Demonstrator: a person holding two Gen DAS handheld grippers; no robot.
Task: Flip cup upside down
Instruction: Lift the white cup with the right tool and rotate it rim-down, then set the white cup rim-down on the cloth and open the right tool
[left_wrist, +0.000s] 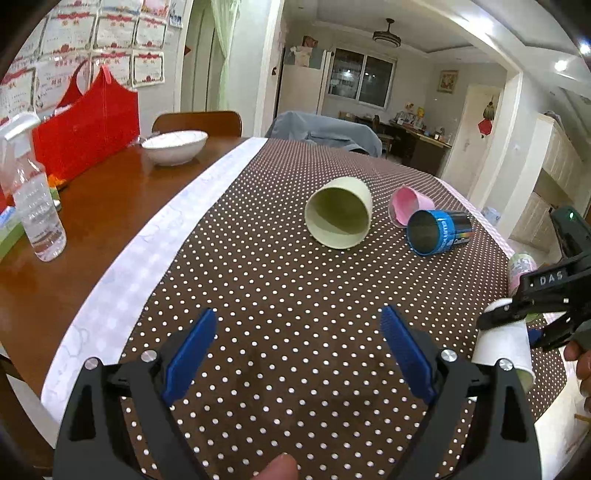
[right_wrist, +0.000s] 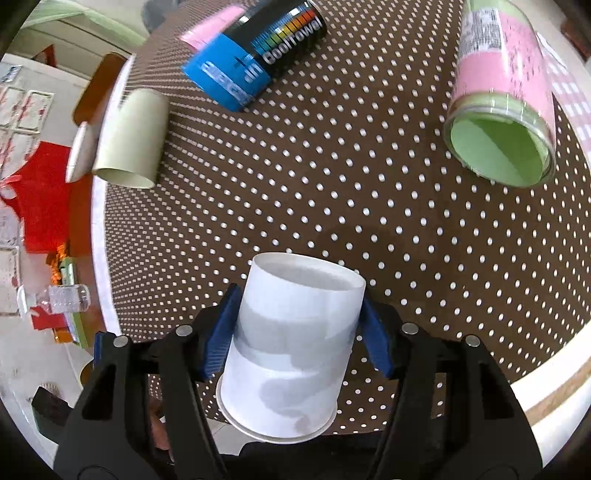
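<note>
My right gripper (right_wrist: 297, 325) is shut on a white paper cup (right_wrist: 291, 350), blue pads on both sides, holding it above the dotted brown tablecloth (right_wrist: 332, 206). The cup's closed base points away from the camera and its rim toward it. In the left wrist view the same white cup (left_wrist: 504, 341) shows at the far right, held by the right gripper (left_wrist: 517, 317). My left gripper (left_wrist: 299, 354) is open and empty, low over the cloth.
Several cups lie on their sides: a pale green cup (left_wrist: 338, 218), a pink cup (left_wrist: 408, 205), a blue-and-black cup (left_wrist: 437, 232) and a pink-green cup (right_wrist: 502, 96). A white bowl (left_wrist: 175, 146), spray bottle (left_wrist: 31, 192) and red bag (left_wrist: 86, 129) stand at left.
</note>
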